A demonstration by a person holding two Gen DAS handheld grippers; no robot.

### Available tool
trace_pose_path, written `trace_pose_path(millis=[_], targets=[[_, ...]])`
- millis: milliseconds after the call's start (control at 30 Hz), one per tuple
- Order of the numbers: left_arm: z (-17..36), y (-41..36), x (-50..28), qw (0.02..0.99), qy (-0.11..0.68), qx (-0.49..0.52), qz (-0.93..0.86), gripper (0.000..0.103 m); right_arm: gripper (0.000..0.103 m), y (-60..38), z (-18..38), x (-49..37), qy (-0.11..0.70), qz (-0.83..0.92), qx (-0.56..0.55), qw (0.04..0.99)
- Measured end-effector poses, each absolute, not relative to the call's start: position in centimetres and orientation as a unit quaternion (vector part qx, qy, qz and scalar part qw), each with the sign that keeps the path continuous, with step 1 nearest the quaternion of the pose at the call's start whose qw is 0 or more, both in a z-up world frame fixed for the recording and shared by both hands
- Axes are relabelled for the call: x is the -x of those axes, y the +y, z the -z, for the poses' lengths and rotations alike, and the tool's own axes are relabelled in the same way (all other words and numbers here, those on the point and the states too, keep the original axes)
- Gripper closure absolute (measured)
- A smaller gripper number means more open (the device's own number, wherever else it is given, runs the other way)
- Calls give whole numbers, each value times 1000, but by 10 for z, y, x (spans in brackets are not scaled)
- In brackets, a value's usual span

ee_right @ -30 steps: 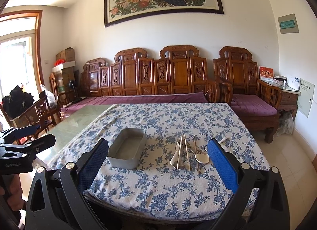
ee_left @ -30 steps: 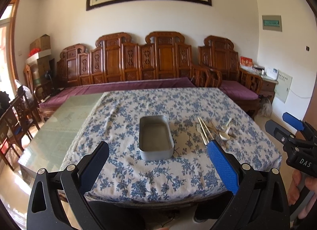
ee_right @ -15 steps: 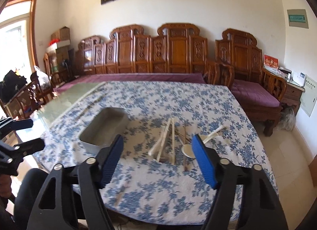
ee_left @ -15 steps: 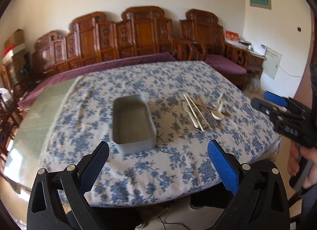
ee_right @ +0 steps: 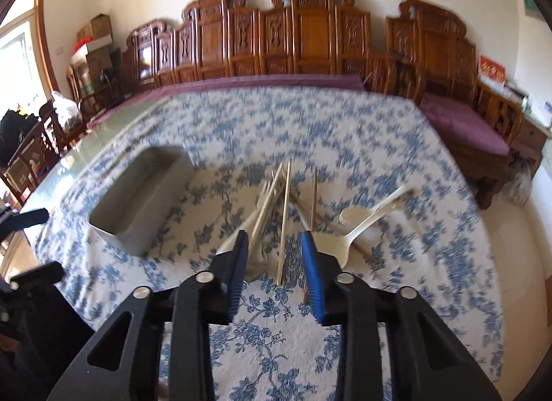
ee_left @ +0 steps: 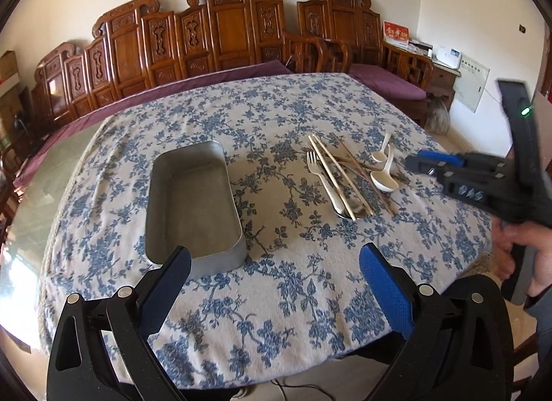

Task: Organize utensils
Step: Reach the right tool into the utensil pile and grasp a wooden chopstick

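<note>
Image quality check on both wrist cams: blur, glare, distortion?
Left wrist view: sharp; metal tray and utensil pile crisp, strong fisheye bending of the tablecloth edge. Right wrist view: motion blur smears cloth pattern and utensils; right gripper itself sharp; window at left blown out.

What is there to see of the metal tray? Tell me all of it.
The metal tray is a dull grey, oblong container with rounded corners, low upright walls and a flat bottom. It looks like aluminium. It is empty and lies flat on the blue-flowered tablecloth, its long side running away from the cameras, left of the utensil pile and apart from it. Nothing else touches it.
</note>
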State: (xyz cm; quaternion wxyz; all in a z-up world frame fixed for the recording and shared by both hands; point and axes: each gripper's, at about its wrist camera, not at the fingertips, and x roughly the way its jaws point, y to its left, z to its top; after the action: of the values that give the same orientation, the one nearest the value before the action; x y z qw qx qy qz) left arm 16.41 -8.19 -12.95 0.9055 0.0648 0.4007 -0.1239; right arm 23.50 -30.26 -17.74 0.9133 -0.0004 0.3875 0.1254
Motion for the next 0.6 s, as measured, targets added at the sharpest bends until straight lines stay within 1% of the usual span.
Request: trace_pose_path(millis=[33,167,233,400,567,600], targets=[[132,-82,-168,904,403,-65,124,14,79,-302,187,-242,397,-128,0,909],[141,-85,-182,900,412,-69,123,18,87,-298,223,-267,431,-134,-10,892],[145,-85,-188,897,418,-68,124,22,88,-298,238,-277,446,-136,-19,884],[152,-79,-203,891,433,-48,128,27,88,-290,259,-296,467,-131,-8,874],[162,-84,-220,884,446,-38,132,28,89,-285,274,-309,481,-131,11,867],[165,-87,-223,883,448,-39,132,28,93,-284,274,-310,482,-130,15,867]])
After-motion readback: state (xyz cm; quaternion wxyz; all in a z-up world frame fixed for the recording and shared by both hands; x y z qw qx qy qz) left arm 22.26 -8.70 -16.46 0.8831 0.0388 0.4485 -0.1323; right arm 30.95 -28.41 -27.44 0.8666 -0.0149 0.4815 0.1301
